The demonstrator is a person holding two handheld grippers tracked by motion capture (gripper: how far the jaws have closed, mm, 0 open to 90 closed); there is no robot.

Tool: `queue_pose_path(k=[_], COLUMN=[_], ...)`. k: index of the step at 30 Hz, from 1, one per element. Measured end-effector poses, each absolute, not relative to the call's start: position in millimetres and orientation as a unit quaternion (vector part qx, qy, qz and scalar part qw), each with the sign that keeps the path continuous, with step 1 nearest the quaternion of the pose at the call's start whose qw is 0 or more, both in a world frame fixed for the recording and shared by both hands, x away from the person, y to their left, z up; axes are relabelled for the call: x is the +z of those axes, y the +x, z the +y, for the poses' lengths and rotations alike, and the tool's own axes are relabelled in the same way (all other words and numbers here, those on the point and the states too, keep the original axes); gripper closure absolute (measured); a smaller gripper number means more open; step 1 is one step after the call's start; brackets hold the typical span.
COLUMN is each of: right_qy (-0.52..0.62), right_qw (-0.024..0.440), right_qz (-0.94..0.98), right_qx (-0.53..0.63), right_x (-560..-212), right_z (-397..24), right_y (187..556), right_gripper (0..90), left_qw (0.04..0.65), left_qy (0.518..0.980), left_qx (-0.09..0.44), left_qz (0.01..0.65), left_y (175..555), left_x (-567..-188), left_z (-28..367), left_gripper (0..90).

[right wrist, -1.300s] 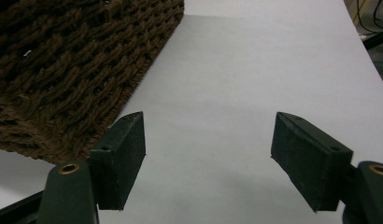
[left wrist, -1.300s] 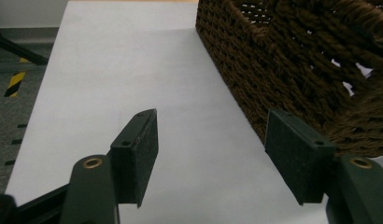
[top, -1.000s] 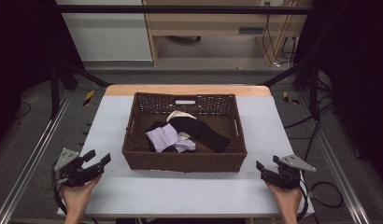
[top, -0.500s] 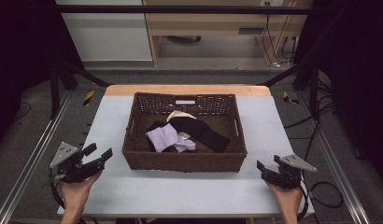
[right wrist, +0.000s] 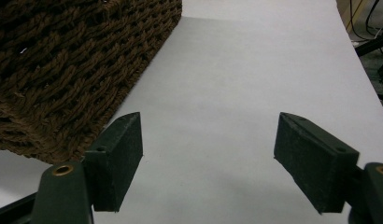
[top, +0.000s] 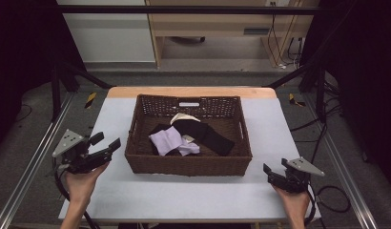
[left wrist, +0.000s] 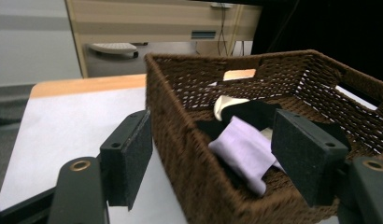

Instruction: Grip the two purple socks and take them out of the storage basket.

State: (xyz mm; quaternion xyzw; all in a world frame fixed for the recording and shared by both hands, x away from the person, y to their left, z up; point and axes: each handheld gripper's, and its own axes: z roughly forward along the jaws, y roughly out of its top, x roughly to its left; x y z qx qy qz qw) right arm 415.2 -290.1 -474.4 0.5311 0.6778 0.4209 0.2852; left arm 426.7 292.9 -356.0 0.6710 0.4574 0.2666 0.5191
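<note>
A brown wicker basket [top: 189,165] stands mid-table and holds a lilac cloth [top: 170,140], a black cloth [top: 210,134] and a cream cloth [top: 183,118]. A hand holds my left gripper [top: 107,141] above the table, just left of the basket. Its jaws have just been opening and stand open, empty. From the left gripper [left wrist: 210,116] I look over the basket's near corner [left wrist: 180,126] at the lilac cloth [left wrist: 245,149]. My right gripper [top: 274,168] rests low at the front right. Its jaws have just been opening; the right gripper [right wrist: 208,119] is open over bare table, the basket [right wrist: 63,70] to its left.
The table [top: 193,195] has a white sheet and a wooden strip along its far edge. Metal rails [top: 31,162] run along both sides. A wooden desk [top: 217,24] stands beyond, and cables [top: 332,195] lie on the floor at the right.
The left hand has lifted its gripper off the table and brought it slightly closer to the basket. The right hand has stayed in place.
</note>
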Motion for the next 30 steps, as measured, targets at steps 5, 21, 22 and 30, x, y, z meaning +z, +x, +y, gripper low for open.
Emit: queue_pose_path(k=[5,21,22,30], right_qy=[0.53,0.529,0.529,0.529], right_qw=[0.286,0.287,0.287,0.287], right_qz=[0.68,0.681,0.682,0.682], right_qx=[0.418,0.417,0.417,0.416], right_x=[-474.9,-476.0,-476.0,-476.3], right_z=[-289.3,-288.8,-288.7,-289.0], right_y=[415.9,417.6,417.7,418.4], right_gripper=[23.7,23.5,23.5,23.6], left_qw=[0.514,0.509,0.507,0.498], left_qy=[0.683,0.703,0.705,0.715], left_qx=[0.268,0.263,0.263,0.269], left_qz=[0.444,0.422,0.421,0.41], left_y=[438.3,473.4,476.6,495.3], left_x=[-342.5,-325.4,-325.5,-328.2], left_z=[274.7,224.0,220.3,196.4], left_gripper=[28.6,28.9,29.0,29.4])
